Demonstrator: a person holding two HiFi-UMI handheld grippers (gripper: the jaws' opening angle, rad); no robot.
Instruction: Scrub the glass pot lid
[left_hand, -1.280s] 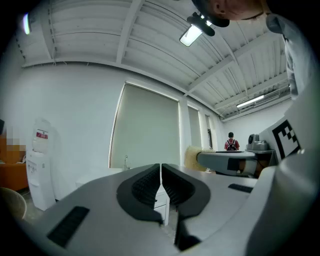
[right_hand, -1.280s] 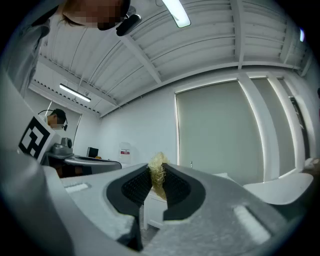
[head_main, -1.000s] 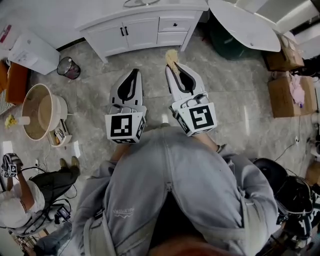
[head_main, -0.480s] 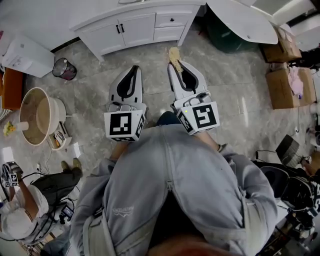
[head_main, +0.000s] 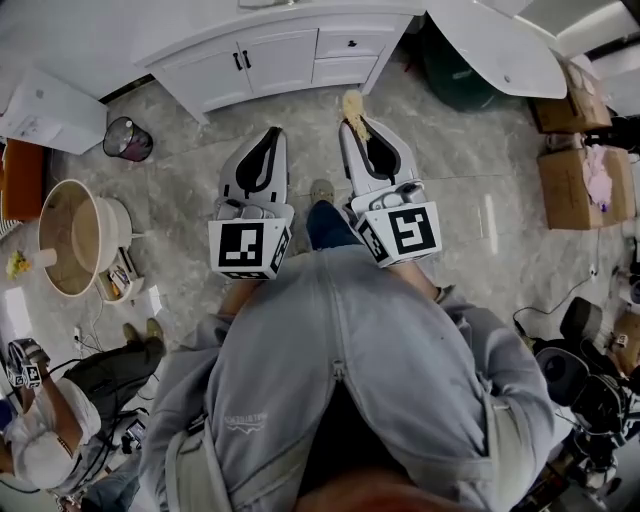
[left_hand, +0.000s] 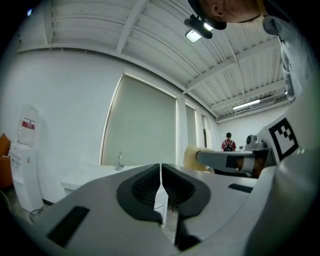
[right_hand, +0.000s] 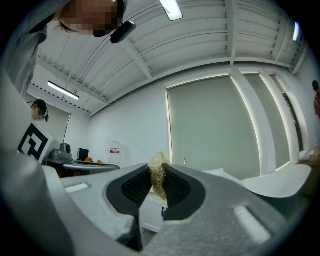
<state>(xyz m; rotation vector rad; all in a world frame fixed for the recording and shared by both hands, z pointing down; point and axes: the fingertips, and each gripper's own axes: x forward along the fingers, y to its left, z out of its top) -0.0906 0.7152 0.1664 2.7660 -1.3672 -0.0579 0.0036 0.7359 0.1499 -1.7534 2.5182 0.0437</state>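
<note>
My left gripper (head_main: 271, 134) is held level over the floor, jaws shut with nothing between them; the left gripper view shows the pads of this gripper (left_hand: 160, 165) meeting. My right gripper (head_main: 356, 121) is alongside it, shut on a pale yellow fibrous scrubber (head_main: 350, 103) that sticks out past its tips. In the right gripper view the scrubber (right_hand: 159, 176) is pinched between the black pads of that gripper (right_hand: 159, 173). The scrubber (left_hand: 190, 158) also shows from the left gripper view. Both grippers point at a white sink cabinet (head_main: 280, 55). No glass pot lid can be made out.
A faucet (left_hand: 120, 161) stands on the cabinet's counter. A small waste bin (head_main: 126, 137) is left of the cabinet, and a round wooden tub (head_main: 70, 235) further left. A round white table (head_main: 495, 45) and cardboard boxes (head_main: 585, 180) are at right. A person (head_main: 40, 440) crouches at bottom left.
Both grippers have moved forward toward the cabinet with the person's step; a shoe and trouser leg now show between them. The jaws have stayed as they were.
</note>
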